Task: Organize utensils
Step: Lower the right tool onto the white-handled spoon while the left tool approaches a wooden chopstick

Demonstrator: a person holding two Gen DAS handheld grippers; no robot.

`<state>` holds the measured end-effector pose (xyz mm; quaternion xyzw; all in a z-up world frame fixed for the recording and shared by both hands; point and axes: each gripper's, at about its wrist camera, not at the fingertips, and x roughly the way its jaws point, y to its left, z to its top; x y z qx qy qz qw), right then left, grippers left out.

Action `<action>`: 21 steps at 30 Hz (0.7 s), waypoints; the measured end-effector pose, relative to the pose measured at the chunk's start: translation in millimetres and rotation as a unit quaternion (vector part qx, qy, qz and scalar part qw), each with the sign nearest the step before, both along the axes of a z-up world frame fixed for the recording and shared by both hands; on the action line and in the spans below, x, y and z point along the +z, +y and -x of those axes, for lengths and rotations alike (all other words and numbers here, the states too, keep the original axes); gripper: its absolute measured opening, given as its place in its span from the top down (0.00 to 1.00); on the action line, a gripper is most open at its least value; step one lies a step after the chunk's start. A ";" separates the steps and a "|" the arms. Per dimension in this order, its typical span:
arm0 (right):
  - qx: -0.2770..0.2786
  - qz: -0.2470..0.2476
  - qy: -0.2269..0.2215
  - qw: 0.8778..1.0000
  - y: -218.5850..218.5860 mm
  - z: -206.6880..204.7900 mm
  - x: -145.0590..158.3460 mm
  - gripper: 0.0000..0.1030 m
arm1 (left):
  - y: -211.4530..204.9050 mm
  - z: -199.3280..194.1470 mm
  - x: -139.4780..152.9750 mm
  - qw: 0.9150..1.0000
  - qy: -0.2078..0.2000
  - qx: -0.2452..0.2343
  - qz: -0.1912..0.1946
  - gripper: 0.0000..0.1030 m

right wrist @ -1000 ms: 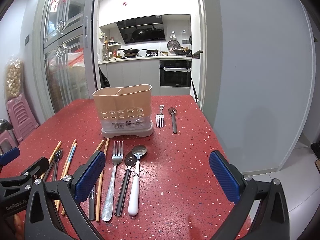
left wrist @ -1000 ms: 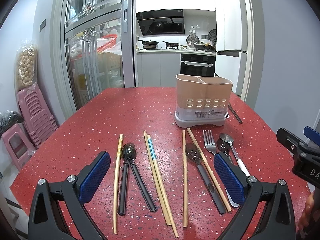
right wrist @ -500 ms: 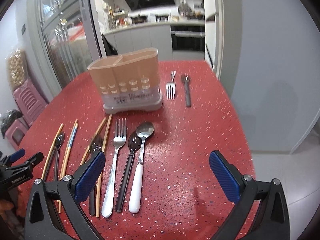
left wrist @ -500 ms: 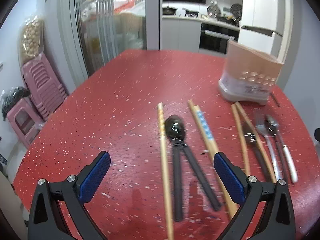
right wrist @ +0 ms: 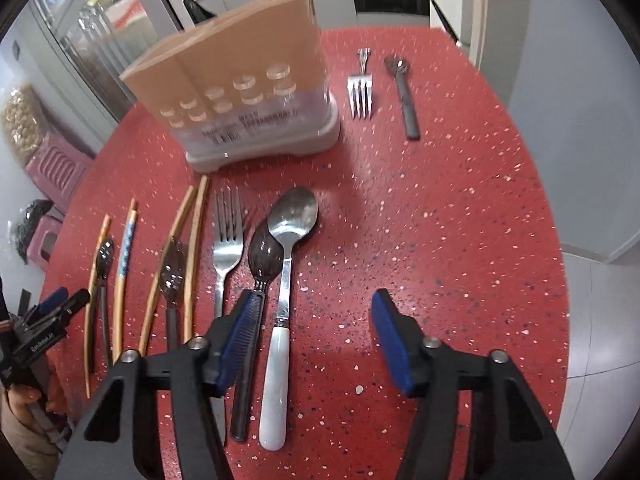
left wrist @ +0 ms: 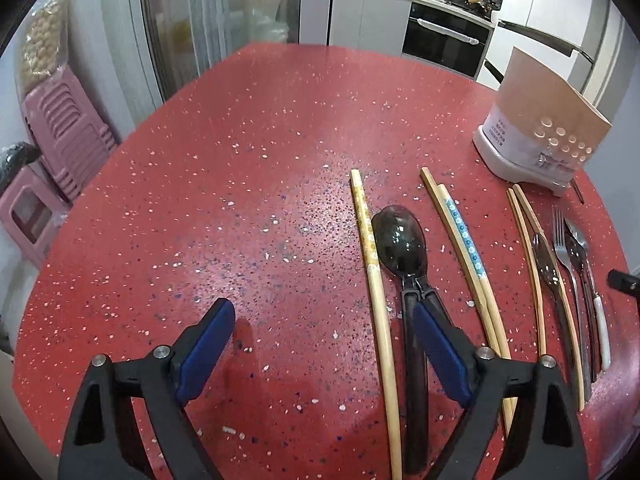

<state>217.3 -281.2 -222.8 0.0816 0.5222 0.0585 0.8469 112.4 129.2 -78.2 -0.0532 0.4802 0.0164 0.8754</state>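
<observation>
On the red table [left wrist: 240, 160] lie chopsticks, spoons and forks in a row. My left gripper [left wrist: 320, 344] is open; a plain wooden chopstick [left wrist: 372, 264] runs between its fingers and a black spoon [left wrist: 400, 240] passes under its right finger. My right gripper [right wrist: 316, 338] is open with its jaws closing. A white-handled spoon [right wrist: 292, 216] lies between them, untouched, and a dark spoon [right wrist: 264, 252] and a fork [right wrist: 226, 240] lie by its left finger. The beige utensil holder [right wrist: 248, 92] stands beyond, also in the left wrist view [left wrist: 540, 128].
A second fork [right wrist: 360, 88] and a black-handled spoon [right wrist: 404, 96] lie right of the holder. Blue-patterned chopsticks [left wrist: 460, 240] and another pair [left wrist: 524, 240] lie further right. Pink stools [left wrist: 60, 132] stand off the table's left edge. Tiled floor [right wrist: 592, 320] drops away on the right.
Both grippers tipped downward and came closer to the table. The right jaws narrowed around the white-handled spoon. The left gripper shifted left, so the plain chopstick now sits between its fingers.
</observation>
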 end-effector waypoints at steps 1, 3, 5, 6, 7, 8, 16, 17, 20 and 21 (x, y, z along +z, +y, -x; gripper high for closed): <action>0.003 0.005 0.006 1.000 1.8 -2.1 -2.6 0.45 | 0.2 -2.9 -1.0 1.000 0.004 -0.001 0.002 0.00; 0.009 0.011 0.016 1.000 5.4 -5.4 -6.7 0.48 | 1.2 -6.8 -2.7 1.000 0.009 -0.002 0.005 0.00; 0.014 0.021 0.024 0.999 9.9 -8.4 -10.4 0.51 | 1.0 -10.6 -2.4 1.000 0.011 -0.004 0.005 0.00; 0.017 0.028 0.022 0.999 12.1 -9.0 -9.5 0.51 | 1.3 -12.9 -2.5 1.000 0.012 -0.005 0.004 0.00; 0.023 0.032 0.026 0.999 15.3 -10.7 -10.0 0.52 | 1.5 -15.1 -2.5 1.000 0.014 -0.007 0.003 0.00; 0.026 0.038 0.027 0.999 18.2 -12.4 -10.1 0.52 | 1.6 -16.7 -2.5 1.000 0.015 -0.009 0.002 0.00; 0.052 0.078 0.057 0.994 33.9 -36.2 -12.2 0.54 | 4.0 -31.8 0.6 0.999 0.039 -0.025 0.013 0.07; 0.054 0.079 0.061 0.994 33.7 -39.1 -11.6 0.54 | 2.5 -35.9 1.3 0.999 0.044 -0.029 0.011 0.07; 0.058 0.074 0.079 0.992 31.6 -49.0 -11.8 0.56 | -2.2 -41.5 3.5 0.997 0.053 -0.049 0.010 0.15; 0.060 0.072 0.084 0.992 30.4 -51.1 -11.6 0.57 | -2.9 -43.8 4.1 0.997 0.058 -0.058 0.010 0.16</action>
